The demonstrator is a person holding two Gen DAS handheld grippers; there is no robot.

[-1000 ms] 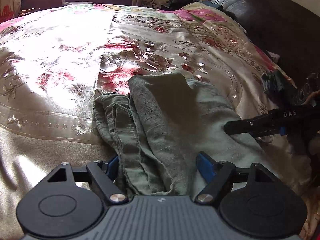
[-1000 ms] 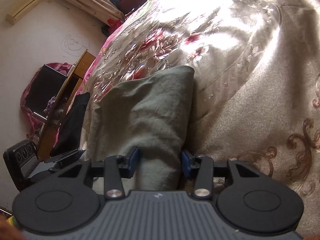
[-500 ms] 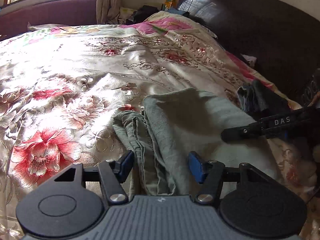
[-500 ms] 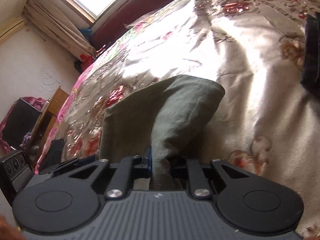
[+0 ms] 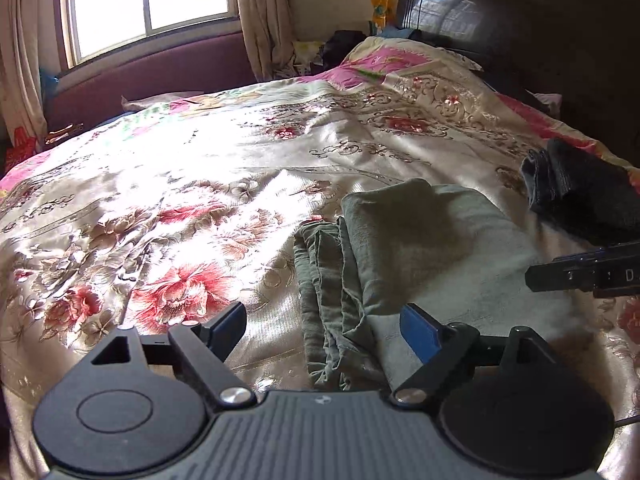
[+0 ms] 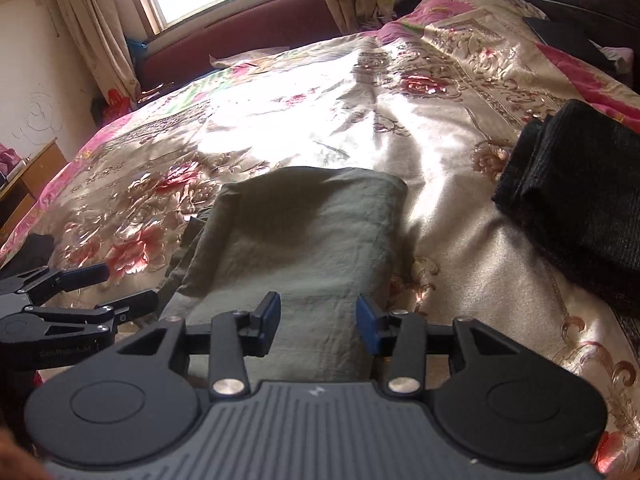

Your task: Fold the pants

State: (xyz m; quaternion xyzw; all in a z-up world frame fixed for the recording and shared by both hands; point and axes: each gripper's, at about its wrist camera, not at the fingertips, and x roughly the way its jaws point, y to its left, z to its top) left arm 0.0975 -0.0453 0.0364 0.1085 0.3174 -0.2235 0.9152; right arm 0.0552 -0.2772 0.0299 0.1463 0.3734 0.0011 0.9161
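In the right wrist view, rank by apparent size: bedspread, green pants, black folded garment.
1. Bedspread.
2. Green pants.
3. Black folded garment, cut off by the frame edge, so its rank against the pants is unsure.

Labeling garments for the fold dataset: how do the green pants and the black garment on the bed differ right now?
Colour: the green pants are pale olive; the black garment is near black.
Place: the pants lie straight ahead of both grippers' open fingers; the black garment sits off to the right, apart from them.
Edges: the pants show loose bunched layers along their left side; the black garment looks more compact.
Both lie folded on the floral bedspread, ungripped.
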